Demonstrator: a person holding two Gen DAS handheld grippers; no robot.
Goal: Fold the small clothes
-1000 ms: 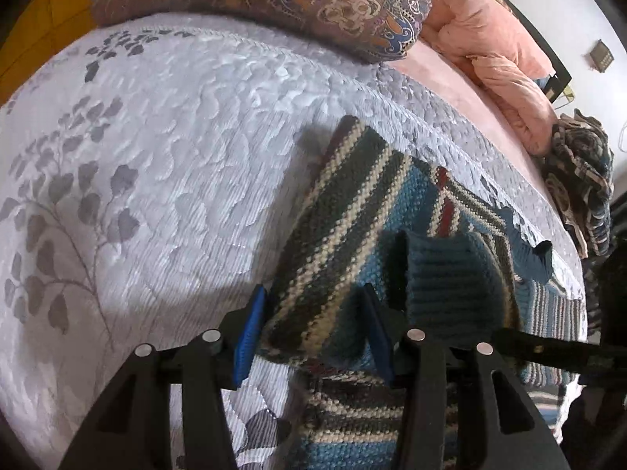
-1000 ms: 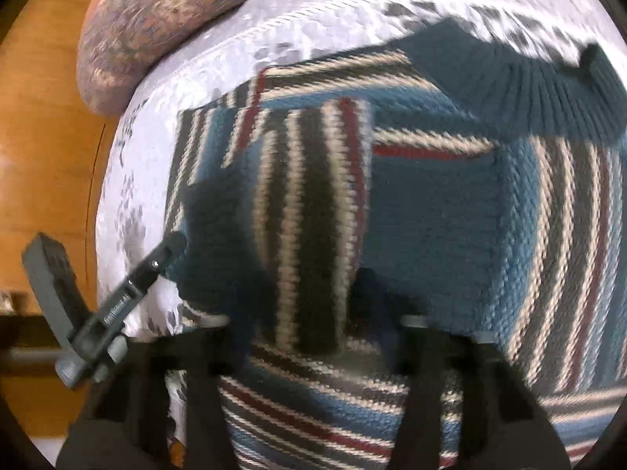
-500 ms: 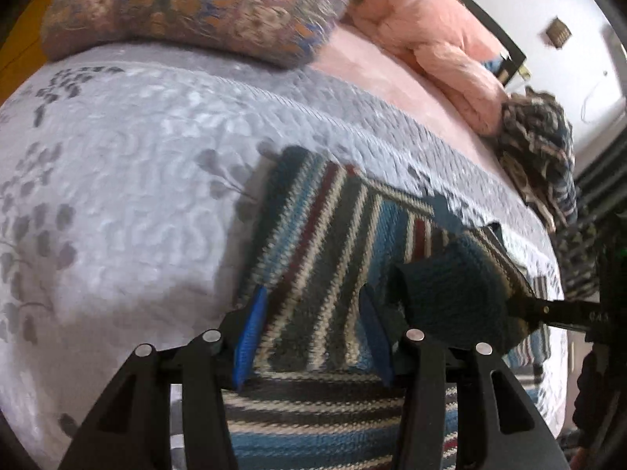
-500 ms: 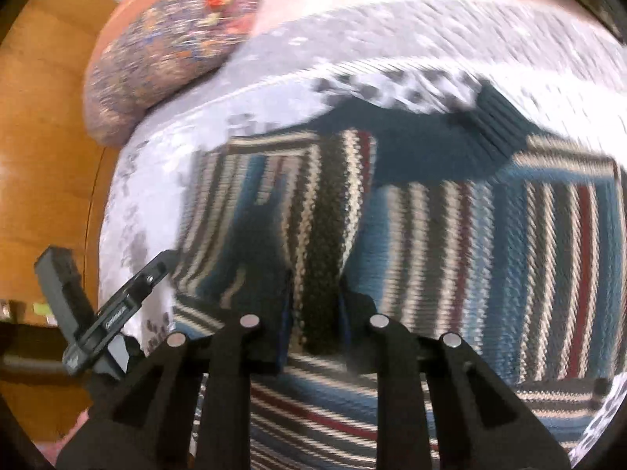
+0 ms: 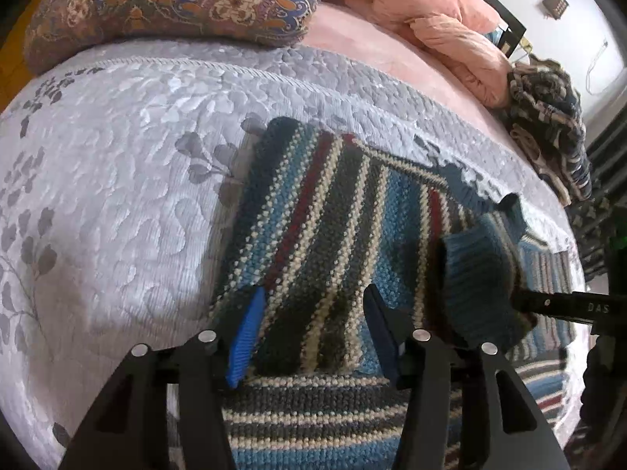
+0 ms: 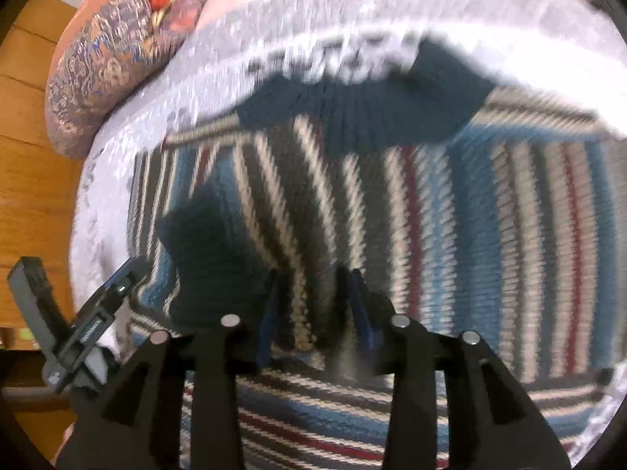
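The striped knit sweater (image 5: 337,211) lies on the grey leaf-patterned bedspread (image 5: 117,149), below the paisley pillow (image 5: 176,0). One sleeve is already folded across the body, its dark ribbed cuff (image 5: 482,286) on top. The left tool (image 5: 311,333) straddles the folded sleeve, jaws parted. The right tool (image 6: 311,305) pinches a ridge of the knit. Judging from this, the far side and final halving remain.

Left gripper (image 5: 313,329): jaws parted, low, a fold of sweater (image 5: 313,211) between them.
Right gripper (image 6: 313,305): jaws narrowly parted around the sweater's fold.
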